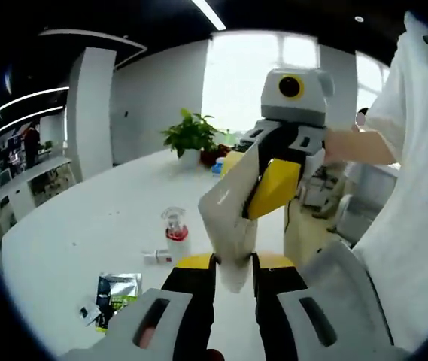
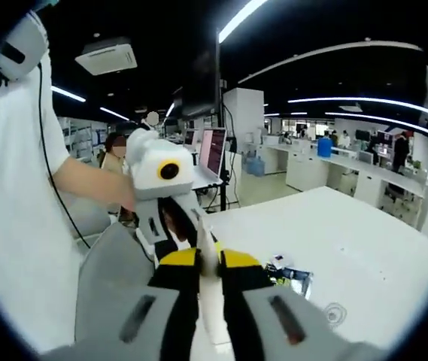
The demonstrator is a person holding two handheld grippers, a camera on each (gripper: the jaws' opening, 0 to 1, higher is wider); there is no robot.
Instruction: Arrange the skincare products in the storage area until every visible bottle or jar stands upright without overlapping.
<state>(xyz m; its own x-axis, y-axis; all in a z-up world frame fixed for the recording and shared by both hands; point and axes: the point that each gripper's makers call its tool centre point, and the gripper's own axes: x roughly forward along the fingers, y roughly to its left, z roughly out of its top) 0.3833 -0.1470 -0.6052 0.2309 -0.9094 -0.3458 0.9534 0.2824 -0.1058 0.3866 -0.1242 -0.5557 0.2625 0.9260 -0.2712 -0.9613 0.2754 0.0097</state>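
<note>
Both grippers hold one pale flat pouch (image 1: 229,210) in the air above the white table (image 1: 86,218). In the left gripper view my left gripper (image 1: 234,262) is shut on its lower end, and my right gripper (image 1: 253,180) reaches in from the right, clamped on its upper part with a yellow pad. In the right gripper view my right gripper (image 2: 210,259) pinches the pouch (image 2: 212,308), with the left gripper (image 2: 177,226) just beyond. On the table stand a small red-collared bottle (image 1: 174,233), a little tube (image 1: 156,257) lying flat, and a dark green sachet (image 1: 117,293).
A potted plant (image 1: 191,135) stands at the table's far end. A person in a white shirt (image 1: 413,195) is close on the right. The sachet (image 2: 292,277) lies on the table (image 2: 364,248) in the right gripper view, with office desks and screens behind.
</note>
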